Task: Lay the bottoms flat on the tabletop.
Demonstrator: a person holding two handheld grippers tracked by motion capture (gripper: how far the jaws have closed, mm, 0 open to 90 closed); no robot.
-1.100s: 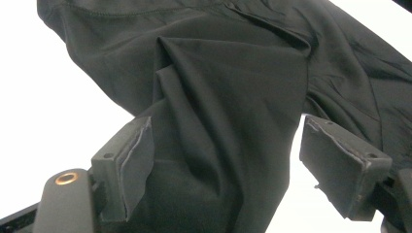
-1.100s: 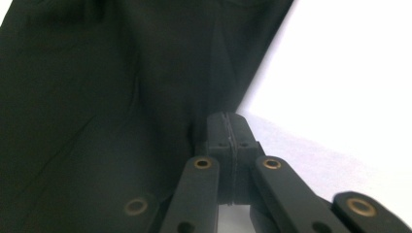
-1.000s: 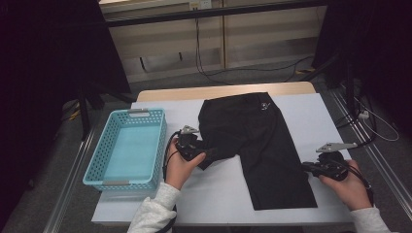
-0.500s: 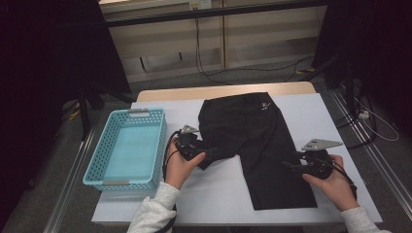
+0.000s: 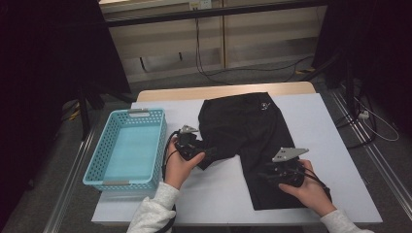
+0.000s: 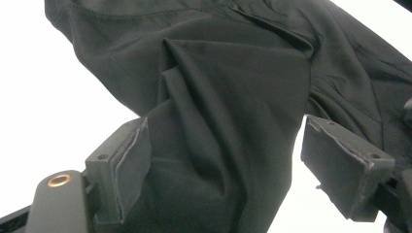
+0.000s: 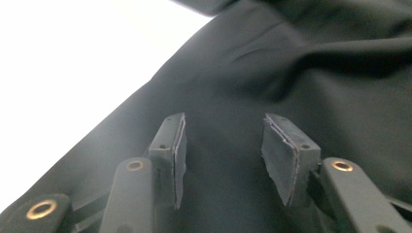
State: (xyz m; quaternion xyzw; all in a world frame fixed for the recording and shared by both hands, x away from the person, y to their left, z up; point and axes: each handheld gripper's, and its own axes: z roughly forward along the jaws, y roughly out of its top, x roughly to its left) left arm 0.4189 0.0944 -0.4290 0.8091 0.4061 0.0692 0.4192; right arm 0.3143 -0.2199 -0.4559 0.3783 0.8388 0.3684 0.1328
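A pair of black shorts (image 5: 243, 126) lies flat on the white table (image 5: 340, 145), with its left leg folded back in a bunch. My left gripper (image 5: 210, 151) points right at that bunch. In the left gripper view the fold of black cloth (image 6: 228, 97) lies between the wide jaws of the left gripper (image 6: 223, 160); it touches the left pad, and a gap shows at the right pad. My right gripper (image 5: 266, 175) hovers over the right leg. Its jaws (image 7: 223, 150) have just been closing and stand apart over smooth cloth (image 7: 291, 73), pinching nothing.
A light blue plastic basket (image 5: 92, 167) with nothing in it stands at the table's left side. Bare white table surface lies to the right of the shorts and along the front edge. Cables run across the floor behind the table.
My right hand has slid left from the table's right edge onto the right leg of the shorts. The left hand has stayed put at the folded leg.
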